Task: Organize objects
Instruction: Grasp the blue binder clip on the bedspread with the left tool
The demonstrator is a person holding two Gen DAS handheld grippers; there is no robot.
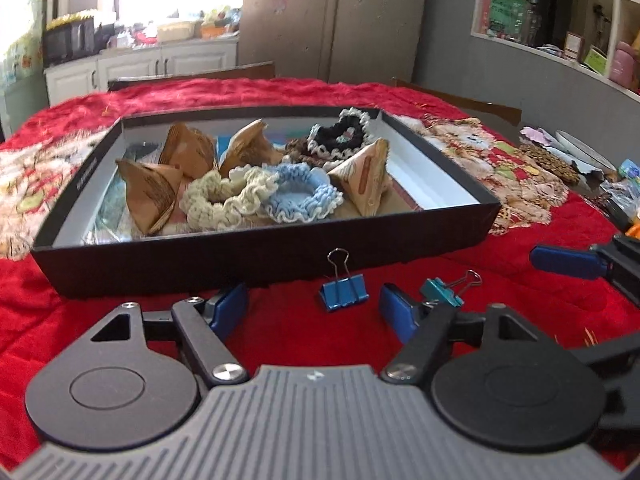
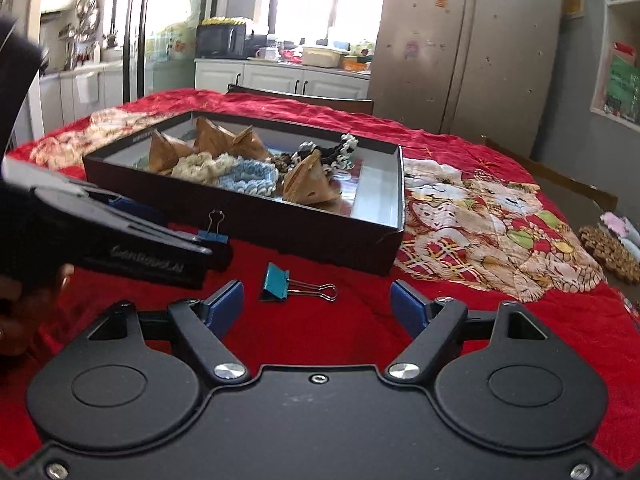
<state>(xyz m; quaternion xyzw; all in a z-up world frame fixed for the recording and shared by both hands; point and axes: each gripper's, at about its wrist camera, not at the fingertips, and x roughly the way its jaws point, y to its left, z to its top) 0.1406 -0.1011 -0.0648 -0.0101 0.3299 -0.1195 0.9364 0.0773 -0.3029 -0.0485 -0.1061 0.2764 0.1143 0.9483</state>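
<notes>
With both grippers [image 1: 312,312] [image 2: 316,304] gaping empty, I am lining up two binder clips [image 1: 343,291] [image 2: 275,288] for the box [image 1: 256,256].

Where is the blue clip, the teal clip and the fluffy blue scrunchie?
blue clip [image 1: 343,290]: left wrist view, on its blue body.
teal clip [image 2: 275,288]: right wrist view, on its teal body.
blue scrunchie [image 1: 304,196]: left wrist view, on its ruffled ring.

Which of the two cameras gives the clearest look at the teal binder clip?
The right wrist view: the teal binder clip lies whole and unobstructed on the red cloth between the open jaws. In the left wrist view, the clip is partly hidden behind a blue fingertip.
</notes>
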